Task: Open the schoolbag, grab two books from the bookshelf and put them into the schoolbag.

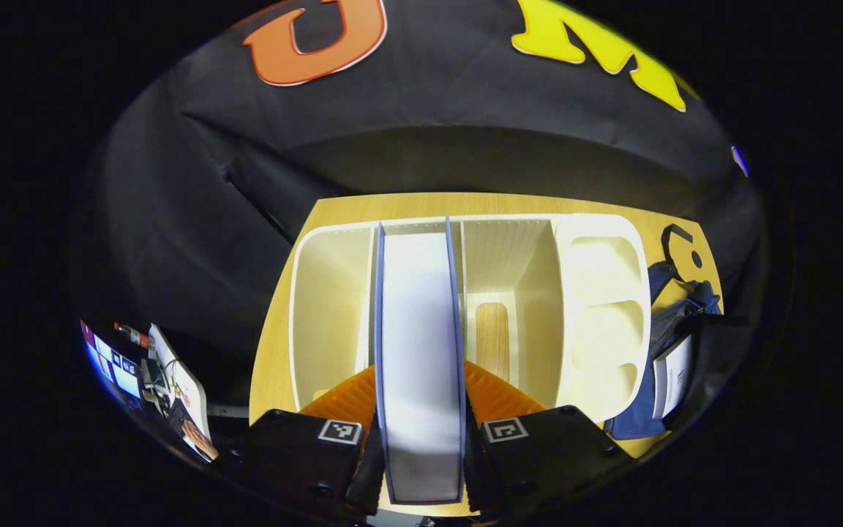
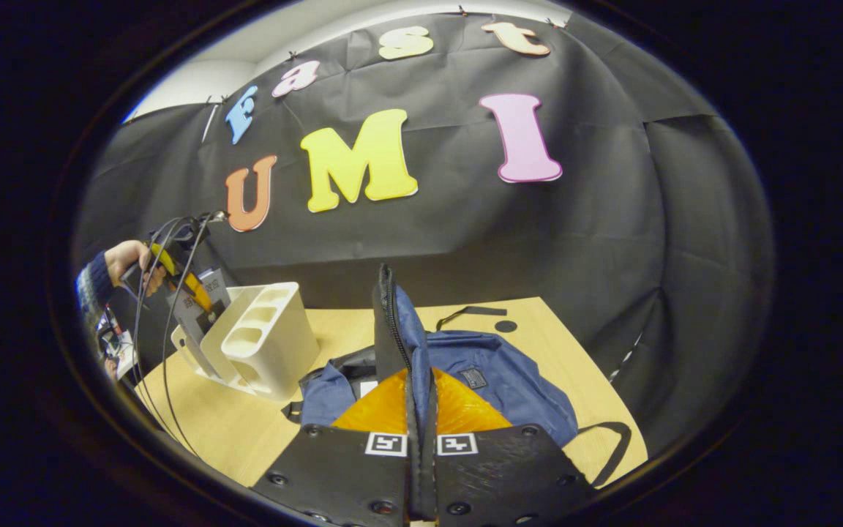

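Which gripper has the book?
The left gripper: its fingers clamp the blue-edged book above the shelf. The right gripper pinches the bag's flap.

This is a small booth set up for recording, not a real home. A black cloth wall (image 2: 597, 219) hangs behind everything, pinned up at the top, and a bit of plain white room wall (image 2: 304, 36) peeks out above it. One light wooden table (image 2: 216, 424) stands in front of the cloth. On it are a white bookshelf (image 2: 268, 340) and a blue schoolbag (image 2: 495, 380), like props. Off to the side a screen (image 1: 110, 362) and some clutter sit low down, near black cables (image 2: 165, 293)
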Action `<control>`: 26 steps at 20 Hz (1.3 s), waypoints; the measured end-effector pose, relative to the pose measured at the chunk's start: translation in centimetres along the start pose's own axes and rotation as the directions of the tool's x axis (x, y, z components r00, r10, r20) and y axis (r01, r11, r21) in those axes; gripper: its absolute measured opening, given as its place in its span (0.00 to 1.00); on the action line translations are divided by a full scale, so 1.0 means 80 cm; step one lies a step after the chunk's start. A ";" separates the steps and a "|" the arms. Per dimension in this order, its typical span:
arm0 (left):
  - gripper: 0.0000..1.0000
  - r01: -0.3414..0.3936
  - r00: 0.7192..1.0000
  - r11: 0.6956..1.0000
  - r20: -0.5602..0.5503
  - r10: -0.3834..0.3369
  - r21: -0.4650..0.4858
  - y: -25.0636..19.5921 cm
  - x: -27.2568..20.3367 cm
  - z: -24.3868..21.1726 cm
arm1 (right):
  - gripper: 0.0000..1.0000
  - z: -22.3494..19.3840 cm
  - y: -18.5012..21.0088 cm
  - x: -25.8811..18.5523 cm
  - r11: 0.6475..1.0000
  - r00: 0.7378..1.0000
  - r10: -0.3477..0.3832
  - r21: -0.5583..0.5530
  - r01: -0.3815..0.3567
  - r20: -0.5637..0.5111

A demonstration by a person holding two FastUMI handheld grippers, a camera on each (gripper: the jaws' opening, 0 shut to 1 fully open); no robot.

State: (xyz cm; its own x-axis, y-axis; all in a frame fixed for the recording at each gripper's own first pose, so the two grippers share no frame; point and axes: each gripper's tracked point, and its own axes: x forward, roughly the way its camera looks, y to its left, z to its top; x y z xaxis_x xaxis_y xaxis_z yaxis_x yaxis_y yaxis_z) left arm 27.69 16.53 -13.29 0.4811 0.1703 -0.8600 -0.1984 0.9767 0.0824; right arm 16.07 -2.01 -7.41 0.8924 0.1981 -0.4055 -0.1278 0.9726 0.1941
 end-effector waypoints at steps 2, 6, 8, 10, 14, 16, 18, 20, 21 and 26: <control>0.46 0.003 1.000 1.000 0.030 -0.002 -0.030 0.000 -0.016 -0.012 | 0.01 -0.002 0.002 0.004 1.000 1.000 -0.002 -0.005 0.002 -0.004; 0.46 0.021 0.998 0.994 0.063 -0.014 -0.112 0.013 -0.048 -0.043 | 0.00 -0.009 0.014 0.008 1.000 1.000 0.003 -0.028 -0.003 -0.008; 0.46 0.049 0.998 0.987 0.054 -0.042 -0.151 0.016 -0.066 -0.063 | 0.00 -0.012 0.016 0.009 0.999 1.000 0.004 -0.032 -0.004 -0.007; 0.46 0.090 0.995 0.979 0.055 -0.081 -0.185 0.018 -0.081 -0.085 | 0.01 -0.014 0.017 0.011 1.000 1.000 0.005 -0.029 -0.005 -0.008; 0.46 0.145 0.989 0.954 0.046 -0.137 -0.264 0.027 -0.101 -0.133 | 0.00 -0.018 0.021 0.015 1.000 1.000 0.011 -0.014 -0.011 -0.016; 0.46 0.205 0.979 0.934 0.057 -0.197 -0.292 0.017 -0.111 -0.151 | 0.00 -0.017 0.025 0.014 1.000 1.000 0.011 -0.017 -0.011 -0.015; 0.46 0.271 0.963 0.910 0.093 -0.254 -0.313 0.007 -0.122 -0.164 | 0.01 -0.018 0.027 0.014 1.000 1.000 0.006 -0.021 -0.006 -0.017; 0.46 0.323 0.946 0.881 0.130 -0.296 -0.346 -0.004 -0.131 -0.176 | 0.01 -0.017 0.027 0.015 1.000 1.000 -0.004 -0.026 0.004 -0.018; 0.46 0.352 0.936 0.863 0.148 -0.320 -0.363 -0.010 -0.135 -0.182 | 0.00 -0.016 0.028 0.015 1.000 1.000 -0.006 -0.030 0.005 -0.019; 0.46 0.533 0.846 0.727 0.257 -0.468 -0.433 -0.053 -0.151 -0.193 | 0.01 -0.015 0.033 0.017 0.999 0.999 -0.013 -0.039 0.012 -0.032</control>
State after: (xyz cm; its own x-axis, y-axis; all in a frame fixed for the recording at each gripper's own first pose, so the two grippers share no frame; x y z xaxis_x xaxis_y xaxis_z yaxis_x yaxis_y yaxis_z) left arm 9.56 8.28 -11.03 0.7188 -0.2790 -0.6368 -0.2577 0.7438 -0.6167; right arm 16.42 0.99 -8.52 0.8796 0.1893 -0.4365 -0.1343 0.9789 0.1540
